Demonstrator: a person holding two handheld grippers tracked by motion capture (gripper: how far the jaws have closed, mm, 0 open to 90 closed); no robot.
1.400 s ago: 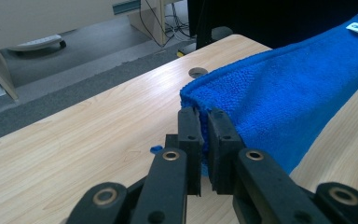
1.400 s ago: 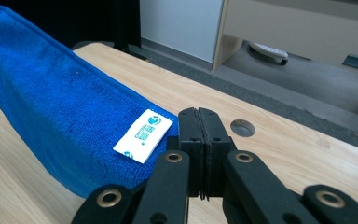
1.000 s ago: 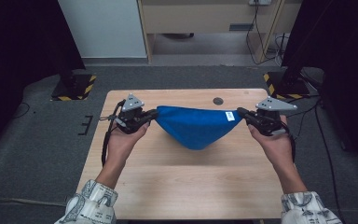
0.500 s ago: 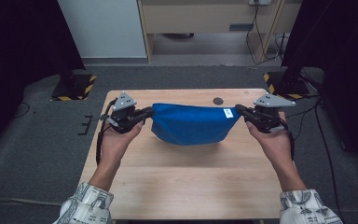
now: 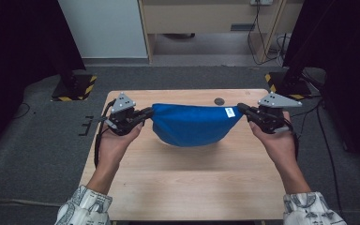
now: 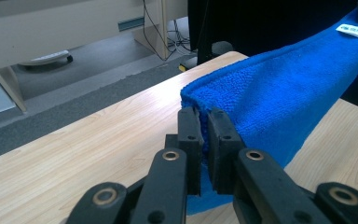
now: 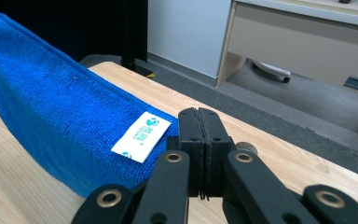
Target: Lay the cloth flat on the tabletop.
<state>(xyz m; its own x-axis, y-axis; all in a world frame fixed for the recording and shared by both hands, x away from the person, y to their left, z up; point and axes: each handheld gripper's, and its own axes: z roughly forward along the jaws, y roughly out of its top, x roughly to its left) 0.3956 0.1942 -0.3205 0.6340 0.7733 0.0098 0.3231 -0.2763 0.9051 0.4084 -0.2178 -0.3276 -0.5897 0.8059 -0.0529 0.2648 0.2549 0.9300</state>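
Left gripper [image 5: 146, 112]: clamped on one end of the blue microfibre cloth [image 5: 192, 124]; in the left gripper view [image 6: 204, 135] the two black jaws pinched a folded edge of the pile between them.
Right gripper [image 5: 242, 108]: jaws pressed together on the opposite end of the cloth; in the right gripper view [image 7: 200, 140] almost no gap showed between them, and the cloth [image 7: 60, 112] ran away from the jaws to the left.
Cloth: hung between the two grippers, its top edge nearly straight from one to the other, its middle sagging in a rounded belly towards the person; whether the lowest part touched the tabletop [image 5: 187, 183] I could not tell.
Label [image 5: 229, 112]: a small white tag sewn on the cloth, just beside the right gripper's jaws; seen up close in the right gripper view [image 7: 141, 136], and far off at the end of the cloth in the left gripper view [image 6: 355, 31].
Dark round spot [image 5: 219, 101]: on the tabletop, beyond the cloth, nearer the right gripper than the left.
Hands: the left hand [image 5: 115, 143] and right hand [image 5: 276, 143] each held a gripper from below, well apart, with patterned sleeves at the near edge.
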